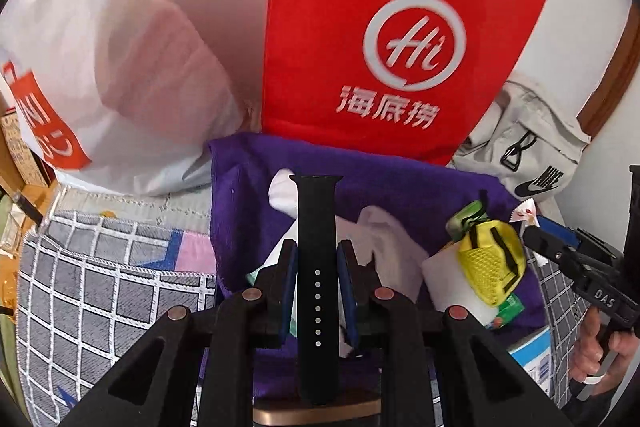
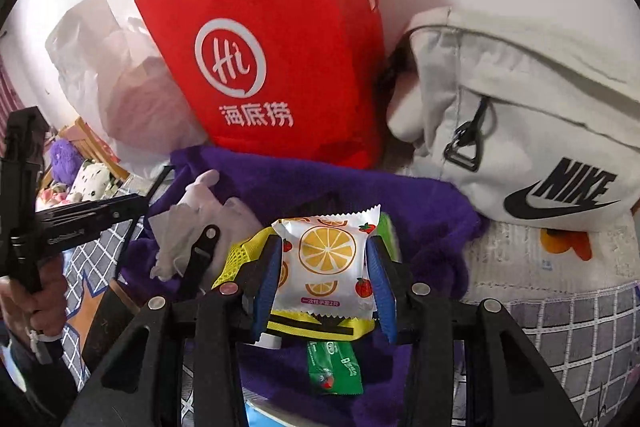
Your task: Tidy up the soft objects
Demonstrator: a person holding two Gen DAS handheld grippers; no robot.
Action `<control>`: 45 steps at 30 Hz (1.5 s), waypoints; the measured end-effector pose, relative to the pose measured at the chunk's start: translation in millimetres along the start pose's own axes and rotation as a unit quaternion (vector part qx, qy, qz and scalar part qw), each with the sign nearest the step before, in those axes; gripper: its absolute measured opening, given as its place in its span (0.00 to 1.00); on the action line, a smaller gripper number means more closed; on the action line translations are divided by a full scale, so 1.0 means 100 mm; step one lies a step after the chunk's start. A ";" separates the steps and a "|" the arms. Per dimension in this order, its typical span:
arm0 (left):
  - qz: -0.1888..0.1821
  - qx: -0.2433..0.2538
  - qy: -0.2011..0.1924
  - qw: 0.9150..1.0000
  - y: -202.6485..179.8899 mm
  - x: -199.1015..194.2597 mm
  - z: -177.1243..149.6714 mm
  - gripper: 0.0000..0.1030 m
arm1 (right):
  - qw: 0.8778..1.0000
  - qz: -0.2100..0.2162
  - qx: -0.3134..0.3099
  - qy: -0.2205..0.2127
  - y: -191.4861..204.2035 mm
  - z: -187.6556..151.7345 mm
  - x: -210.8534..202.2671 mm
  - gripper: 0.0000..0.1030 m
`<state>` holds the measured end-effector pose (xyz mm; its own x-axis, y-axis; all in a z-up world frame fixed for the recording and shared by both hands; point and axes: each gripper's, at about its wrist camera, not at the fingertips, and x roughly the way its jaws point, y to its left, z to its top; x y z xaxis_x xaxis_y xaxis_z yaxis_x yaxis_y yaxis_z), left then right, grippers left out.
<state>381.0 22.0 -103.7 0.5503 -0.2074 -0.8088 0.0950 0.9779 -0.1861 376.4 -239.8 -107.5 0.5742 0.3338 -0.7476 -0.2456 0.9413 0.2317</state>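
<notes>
Left gripper (image 1: pixel 317 281) clamped narrow on a black watch strap (image 1: pixel 318 255), strap standing up between the blue pads and reaching well past them above and below. Right gripper (image 2: pixel 325 273) closed at mid width on a white snack packet (image 2: pixel 326 263) printed with orange slices, pinched at both side edges. Both hanging over a purple towel (image 1: pixel 400 183) spread on a checked blanket (image 1: pixel 100 267), in front of a red bag (image 2: pixel 264 67), a white plastic bag (image 1: pixel 100 47) and a grey pouch (image 2: pixel 520 99). Already lying on the towel: white crumpled tissue (image 2: pixel 180 239), a yellow mesh thing (image 1: pixel 490 261), a green sachet (image 2: pixel 334 367). Probably a sorting or setting-down step, though target spot not evident from either view. Best done by lowering each item onto a bare patch of purple cloth, apart from the tissue and the mesh, before easing the pads apart. With the strap: lay flat, long side down, rather than drop on end, since a limp band will flop and may slide off the pile. With the packet: keep level, avoid squeezing harder, as the puffed wrapper looks easy to crush or burst. Worth keeping the two grippers from crossing, being close side by side over the same towel.
</notes>
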 end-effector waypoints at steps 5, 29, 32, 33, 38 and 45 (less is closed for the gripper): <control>-0.007 0.002 0.015 1.000 0.03 0.13 0.02 0.19 | 1.000 0.001 0.001 0.018 0.00 -0.03 0.14 0.42; 0.007 0.002 0.015 1.000 -0.02 0.11 0.04 0.37 | 0.999 0.004 0.005 0.031 0.14 -0.05 0.04 0.70; 0.007 0.010 0.005 1.000 -0.08 -0.04 0.01 0.44 | 0.999 0.013 0.016 0.033 0.16 -0.05 -0.06 0.70; 0.007 0.012 0.002 1.000 -0.10 -0.09 -0.01 0.44 | 0.999 0.007 0.015 0.034 0.18 -0.06 -0.12 0.70; 0.006 0.015 -0.012 1.000 -0.18 -0.39 -0.10 0.49 | 1.000 -0.016 0.015 0.021 0.26 -0.12 -0.45 0.70; 0.018 0.035 -0.038 0.998 -0.41 -0.93 -0.40 0.64 | 0.998 -0.052 0.025 -0.016 0.40 -0.37 -1.03 0.83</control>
<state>292.6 0.5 -43.4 0.6154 -0.1725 -0.7691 0.1310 0.9846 -0.1159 278.2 -238.2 -44.3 0.6196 0.2353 -0.7489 -0.1449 0.9719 0.1855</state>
